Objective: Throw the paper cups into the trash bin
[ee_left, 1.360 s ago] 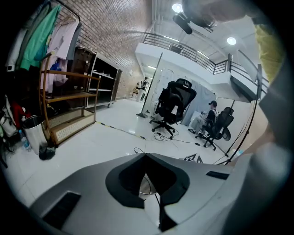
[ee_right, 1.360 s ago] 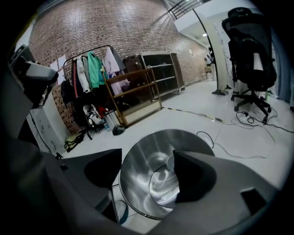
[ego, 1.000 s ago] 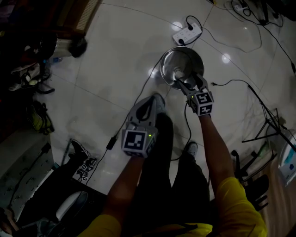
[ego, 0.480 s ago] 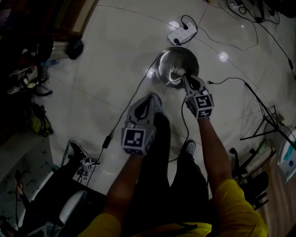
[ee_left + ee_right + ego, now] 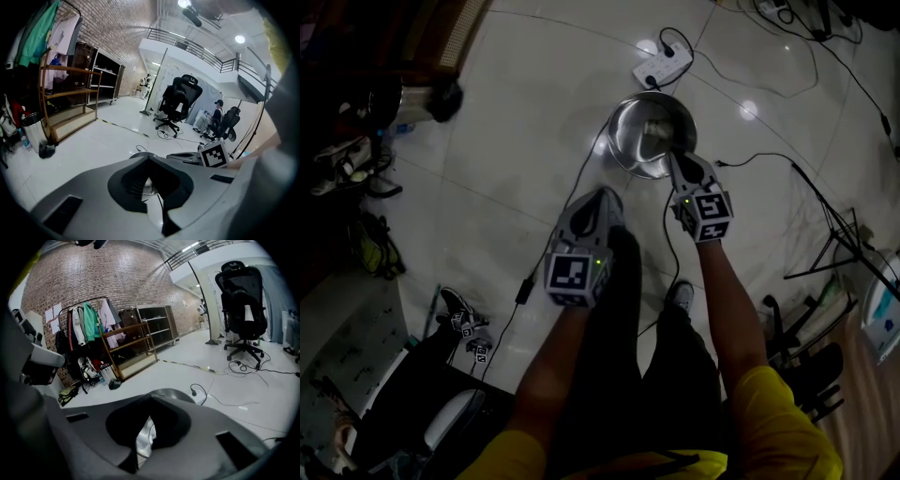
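A round shiny metal trash bin (image 5: 628,141) stands on the pale tiled floor ahead of the person's feet. Something pale shows inside it, but I cannot tell whether it is a paper cup or a glint. My right gripper (image 5: 672,157) reaches over the bin's near right rim with its jaws shut and nothing between them. In the right gripper view the bin's rim (image 5: 172,392) shows just past the closed tips (image 5: 150,399). My left gripper (image 5: 614,195) hangs lower and to the left, short of the bin, jaws shut (image 5: 149,158) and empty.
A white power strip (image 5: 661,64) and cables lie beyond the bin. Shoes and bags (image 5: 375,239) line the left side, and a folding stand (image 5: 839,253) is at the right. A wooden rack (image 5: 70,108) and office chairs (image 5: 178,101) stand farther off.
The right gripper's jaws, spread wide over the bin a second ago, have closed. The pale thing at their tips half a second ago is gone from them. The left gripper has hardly moved.
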`<state>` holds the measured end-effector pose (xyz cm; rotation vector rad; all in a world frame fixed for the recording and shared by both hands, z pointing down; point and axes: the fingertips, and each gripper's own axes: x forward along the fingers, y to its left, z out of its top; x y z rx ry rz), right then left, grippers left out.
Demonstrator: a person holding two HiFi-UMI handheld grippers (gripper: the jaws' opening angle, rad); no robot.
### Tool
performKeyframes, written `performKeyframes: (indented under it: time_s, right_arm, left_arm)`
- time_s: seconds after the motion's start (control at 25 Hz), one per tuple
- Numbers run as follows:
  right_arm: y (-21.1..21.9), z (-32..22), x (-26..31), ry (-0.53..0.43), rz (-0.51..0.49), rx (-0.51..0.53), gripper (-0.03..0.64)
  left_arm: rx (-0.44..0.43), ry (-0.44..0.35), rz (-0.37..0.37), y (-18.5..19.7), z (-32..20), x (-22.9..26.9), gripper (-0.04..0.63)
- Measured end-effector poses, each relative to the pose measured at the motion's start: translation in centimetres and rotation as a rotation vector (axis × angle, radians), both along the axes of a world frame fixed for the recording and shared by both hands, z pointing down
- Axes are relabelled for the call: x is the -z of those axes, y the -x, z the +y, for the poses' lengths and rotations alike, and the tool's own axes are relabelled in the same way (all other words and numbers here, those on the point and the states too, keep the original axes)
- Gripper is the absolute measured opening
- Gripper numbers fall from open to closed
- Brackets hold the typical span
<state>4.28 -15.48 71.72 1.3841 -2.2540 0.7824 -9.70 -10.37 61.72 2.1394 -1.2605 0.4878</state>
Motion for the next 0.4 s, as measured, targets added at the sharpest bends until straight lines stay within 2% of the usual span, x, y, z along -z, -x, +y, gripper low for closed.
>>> performKeyframes:
  time_s: [0.4]
  right_arm:
    - [0.05,0.16,-0.38,0.015,-0.001,-0.019,0.003]
  left_arm:
    - [-0.026,0.010,-0.021,0.13,-0.22,-0.53,0.000]
